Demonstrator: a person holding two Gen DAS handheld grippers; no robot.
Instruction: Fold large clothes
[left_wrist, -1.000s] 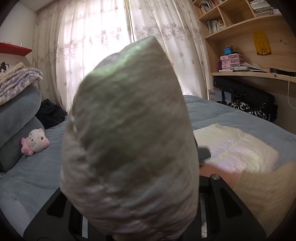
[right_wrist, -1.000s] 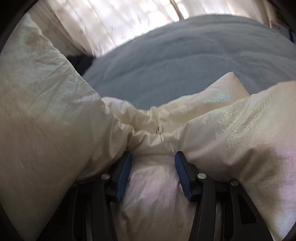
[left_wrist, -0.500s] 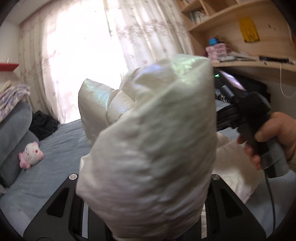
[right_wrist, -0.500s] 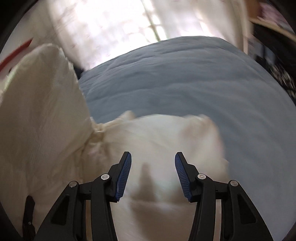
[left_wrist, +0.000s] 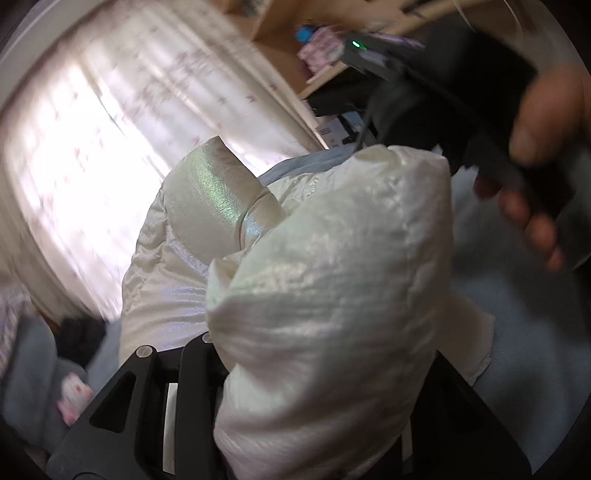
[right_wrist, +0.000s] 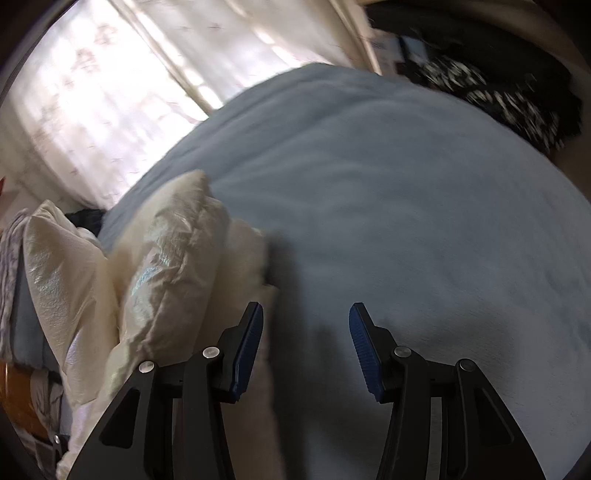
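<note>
A cream-white puffy down jacket (left_wrist: 325, 280) fills the left wrist view, bunched over my left gripper (left_wrist: 314, 369), whose fingertips are buried in the cloth; it is shut on the jacket and holds it up off the bed. In the right wrist view the jacket (right_wrist: 166, 258) hangs at the left. My right gripper (right_wrist: 306, 347) is open and empty above the grey-blue bedspread (right_wrist: 388, 206), its left finger (right_wrist: 247, 347) just beside the jacket's edge. The hand holding the right gripper (left_wrist: 524, 140) shows at the upper right of the left wrist view.
The bed runs to a bright curtained window (right_wrist: 110, 81). A wooden shelf unit (left_wrist: 332, 44) and dark patterned clothes (right_wrist: 498, 96) are at the right. Grey pillows and a pink plush toy (left_wrist: 74, 398) lie at the left, with a dark garment (left_wrist: 77, 339) behind.
My right gripper let go of the jacket and swung right over the bare bedspread. My left gripper lifted and tilted with the jacket still in it.
</note>
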